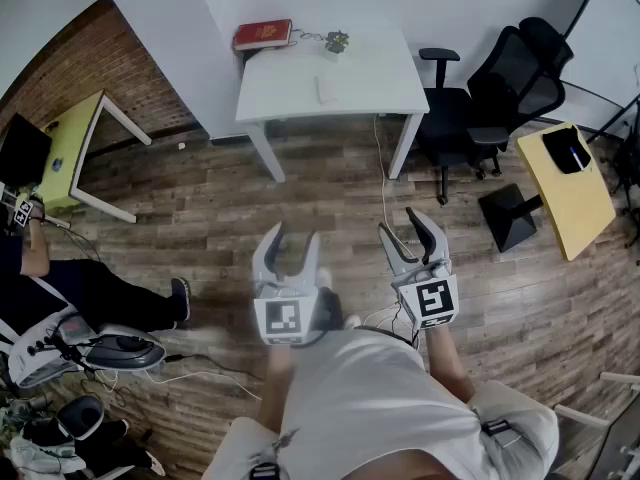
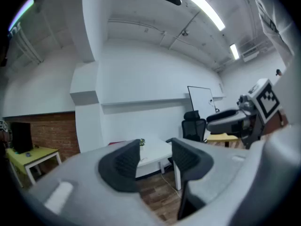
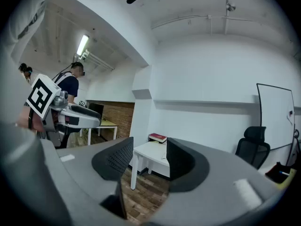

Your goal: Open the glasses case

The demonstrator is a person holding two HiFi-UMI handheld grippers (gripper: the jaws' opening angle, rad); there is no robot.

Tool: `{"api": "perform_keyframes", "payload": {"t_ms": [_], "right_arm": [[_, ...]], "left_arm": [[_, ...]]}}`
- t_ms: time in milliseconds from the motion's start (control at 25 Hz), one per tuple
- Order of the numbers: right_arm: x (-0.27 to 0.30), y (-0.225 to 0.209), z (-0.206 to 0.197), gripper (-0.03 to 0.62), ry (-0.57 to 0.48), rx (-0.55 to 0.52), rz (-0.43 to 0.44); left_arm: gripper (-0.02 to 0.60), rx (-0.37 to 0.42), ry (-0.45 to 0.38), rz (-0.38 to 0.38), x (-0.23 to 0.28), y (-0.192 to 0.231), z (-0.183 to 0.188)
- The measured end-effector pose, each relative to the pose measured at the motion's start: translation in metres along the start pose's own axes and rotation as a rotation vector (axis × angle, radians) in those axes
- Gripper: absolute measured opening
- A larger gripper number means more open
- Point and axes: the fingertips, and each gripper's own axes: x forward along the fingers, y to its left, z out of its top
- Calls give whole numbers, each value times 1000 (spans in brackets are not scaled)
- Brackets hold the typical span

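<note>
A white table point(image 1: 370, 73) stands across the wood floor, well ahead of both grippers. On its back left corner lies a flat red case-like thing point(image 1: 262, 35), also seen in the right gripper view point(image 3: 157, 137). A small pale object point(image 1: 327, 90) lies near the table's middle, too small to identify. My left gripper point(image 1: 295, 238) is held level over the floor, jaws open with nothing between them point(image 2: 155, 154). Beside it, my right gripper point(image 1: 402, 226) is also level and open, with only the distant table showing between its jaws point(image 3: 149, 157). Neither gripper is near the table.
Two black office chairs point(image 1: 500, 88) stand right of the table, with a yellow side table point(image 1: 570, 183) nearer on the right. Another yellow table point(image 1: 70, 148) is at the left, and a seated person's leg point(image 1: 110, 298) reaches in. Cables trail across the floor.
</note>
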Motion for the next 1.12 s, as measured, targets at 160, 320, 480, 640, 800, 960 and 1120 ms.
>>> {"api": "perform_keyframes", "payload": {"t_ms": [160, 320, 480, 640, 800, 960, 1120], "right_arm": [[19, -4, 0, 210, -2, -11, -4], [44, -8, 2, 210, 0, -21, -2], [73, -11, -1, 210, 10, -17, -7], [100, -17, -3, 210, 35, -1, -12], [132, -21, -3, 210, 56, 2, -22], [162, -24, -1, 210, 70, -4, -27], [192, -28, -1, 210, 78, -19, -30]], "left_arm": [[210, 1, 5, -4, 14, 10, -5], [210, -11, 9, -5, 33, 26, -10], [210, -19, 11, -18, 55, 44, -16], [210, -24, 17, -36, 80, 63, -20], [209, -31, 23, -50, 105, 84, -26], [209, -33, 25, -61, 128, 105, -29], [206, -35, 22, -73, 152, 126, -33]]}}
